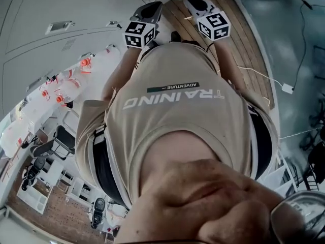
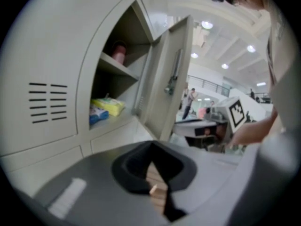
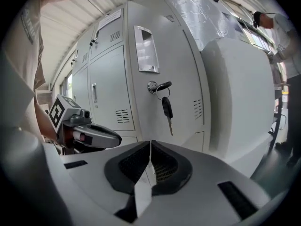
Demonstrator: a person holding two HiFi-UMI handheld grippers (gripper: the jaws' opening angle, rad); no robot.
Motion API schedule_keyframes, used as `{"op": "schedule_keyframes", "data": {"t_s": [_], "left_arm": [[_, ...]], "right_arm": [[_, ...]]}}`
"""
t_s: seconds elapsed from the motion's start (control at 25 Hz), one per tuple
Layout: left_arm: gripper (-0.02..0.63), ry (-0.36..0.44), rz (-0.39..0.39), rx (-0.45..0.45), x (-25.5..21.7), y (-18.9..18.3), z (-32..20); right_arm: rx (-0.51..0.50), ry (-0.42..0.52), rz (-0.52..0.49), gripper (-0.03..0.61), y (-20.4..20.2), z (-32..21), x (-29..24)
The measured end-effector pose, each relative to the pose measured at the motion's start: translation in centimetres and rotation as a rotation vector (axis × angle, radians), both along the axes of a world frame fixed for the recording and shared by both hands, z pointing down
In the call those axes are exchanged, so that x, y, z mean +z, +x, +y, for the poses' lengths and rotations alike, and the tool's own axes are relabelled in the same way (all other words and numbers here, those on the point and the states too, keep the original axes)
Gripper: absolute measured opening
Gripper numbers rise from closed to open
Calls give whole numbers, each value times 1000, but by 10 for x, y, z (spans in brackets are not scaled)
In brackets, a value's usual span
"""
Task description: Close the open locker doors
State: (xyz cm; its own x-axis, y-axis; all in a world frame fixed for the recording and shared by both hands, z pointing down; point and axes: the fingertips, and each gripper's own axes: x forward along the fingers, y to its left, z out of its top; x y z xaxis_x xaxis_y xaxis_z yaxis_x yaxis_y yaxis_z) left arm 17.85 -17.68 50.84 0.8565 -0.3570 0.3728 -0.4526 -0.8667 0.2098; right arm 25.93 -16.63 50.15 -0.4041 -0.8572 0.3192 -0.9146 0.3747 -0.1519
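In the left gripper view an open locker door (image 2: 170,79) swings out from a grey compartment. On its shelves sit a pink cup (image 2: 119,53) and a yellow packet (image 2: 108,105). My left gripper (image 2: 153,147) is shut and empty, well short of that door. The right gripper (image 3: 150,146) is shut too, with nothing in it. It faces a closed locker door (image 3: 155,102) with a key (image 3: 166,108) hanging from its lock. In the head view both grippers are held close in front of my chest, the left gripper (image 1: 151,10) beside the right gripper (image 1: 196,4).
A row of closed grey lockers (image 3: 110,98) runs to the left. Wooden floor (image 1: 244,50) lies below me, with a white cable (image 1: 264,78) across it. A person (image 3: 282,36) stands at the far right, and others (image 2: 189,102) stand in the hall behind the open door.
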Motion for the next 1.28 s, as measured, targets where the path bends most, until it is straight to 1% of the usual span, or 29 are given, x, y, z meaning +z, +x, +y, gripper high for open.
{"op": "schedule_keyframes", "data": {"t_s": [0.08,0.2,0.44,0.68,0.8,1.0,1.28], "left_arm": [[-2,-7,8,-45,-3,-17,-8],[-2,5,14,-105,-8,-38,-18],[-2,25,24,-178,-17,-64,-35],[-2,25,51,-229,-26,-78,-54],[-2,32,57,-248,-27,-82,-62],[-2,16,79,-276,-22,-88,-76],[-2,15,90,-310,-19,-93,-91]], "right_arm": [[-38,13,-6,15,-15,-10,-3],[-93,38,-3,15,-36,-25,-8],[-159,54,1,15,-66,-48,-12],[-206,50,5,15,-86,-75,-12],[-230,47,29,15,-92,-85,-12],[-276,51,71,15,-104,-103,-13],[-280,48,57,15,-113,-131,-14]]}}
